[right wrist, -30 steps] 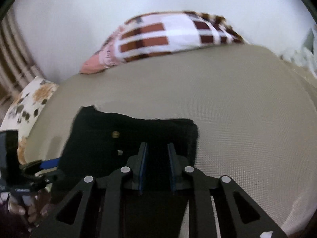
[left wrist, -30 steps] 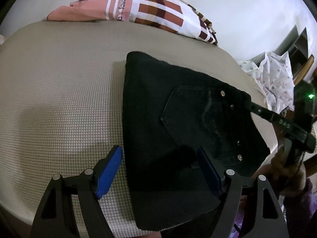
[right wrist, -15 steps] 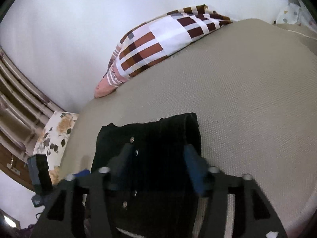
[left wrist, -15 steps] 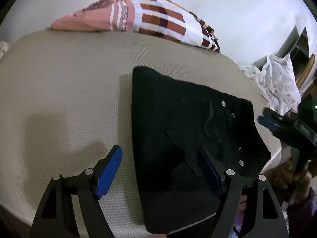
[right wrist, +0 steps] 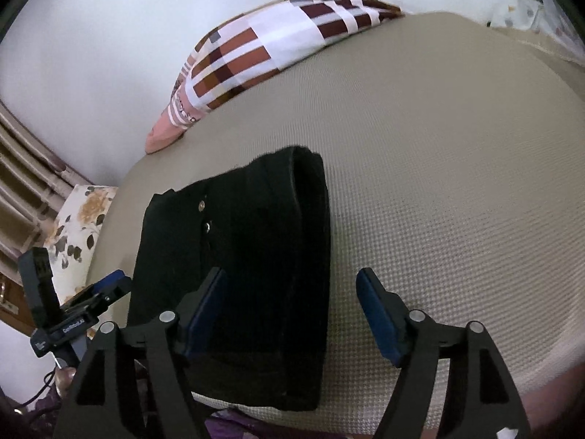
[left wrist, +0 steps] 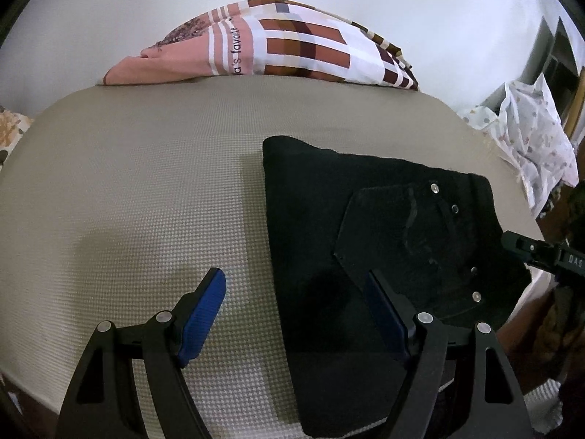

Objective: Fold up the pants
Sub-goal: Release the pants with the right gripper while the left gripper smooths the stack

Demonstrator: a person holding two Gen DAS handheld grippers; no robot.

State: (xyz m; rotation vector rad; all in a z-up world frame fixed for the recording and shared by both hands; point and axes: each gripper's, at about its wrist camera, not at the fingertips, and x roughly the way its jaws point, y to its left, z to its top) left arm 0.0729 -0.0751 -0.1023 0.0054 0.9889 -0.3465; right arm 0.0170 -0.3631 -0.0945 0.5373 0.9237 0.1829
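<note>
Left wrist view: left gripper [left wrist: 294, 307] spread wide, holding nothing, above the bed [left wrist: 146, 190]; folded black pants [left wrist: 373, 241] lie flat under its right finger, left finger over bare mattress. Right wrist view: right gripper [right wrist: 292, 309] likewise spread and empty; pants [right wrist: 252, 256] beneath its left finger, near the bed's front edge. Checked pillow [right wrist: 263, 44] at the far side.
</note>
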